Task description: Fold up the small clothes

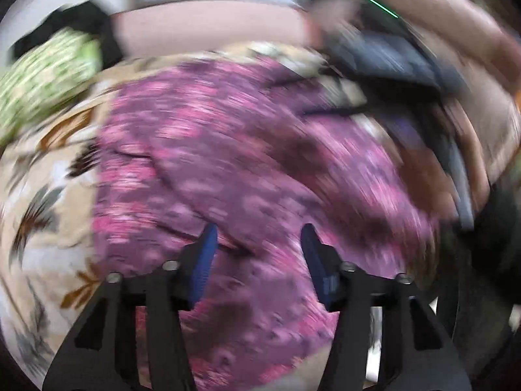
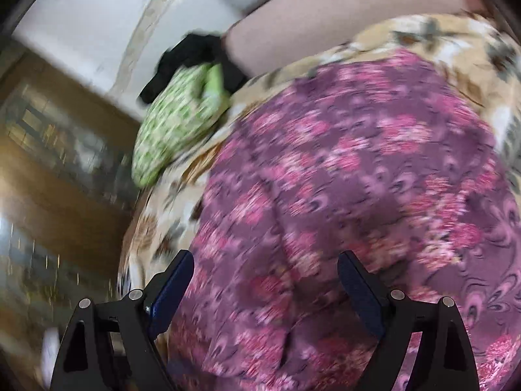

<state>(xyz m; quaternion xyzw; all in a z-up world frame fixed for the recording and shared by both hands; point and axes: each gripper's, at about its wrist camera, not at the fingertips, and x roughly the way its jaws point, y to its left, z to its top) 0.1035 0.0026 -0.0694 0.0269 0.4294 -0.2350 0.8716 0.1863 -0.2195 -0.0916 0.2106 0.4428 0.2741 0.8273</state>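
1. No real containers in our shots. Everything sits loose on a beige bedcover with brown and grey leaf print (image 1: 42,176), and both views are pretty smeared with blur.
2. The piece we're folding is a purple cloth garment with pink flower print (image 2: 342,176). It's spread flat on the bedcover and fills most of both views, with a few creases across it.
3. A green-and-white patterned fabric bundle (image 2: 176,120) lies off the garment's edge at about 10 o'clock in the right wrist view, right next to some black cloth (image 2: 189,55). Can't tell if those two touch.
4. The bedcover edge runs down the left of the right wrist view, and beyond it at 8 o'clock is brown wooden floor (image 2: 42,195). Bare bedcover shows at 9 o'clock in the left wrist view, so there's room there.
5. The person's bare leg (image 1: 208,26) lies across the top at 12 o'clock.
6. Our left gripper (image 1: 259,238) is angled down over the garment, jaws apart, gripping nothing.
7. Our right gripper (image 2: 265,267) is also tilted down above the garment, jaws spread wide, nothing held.
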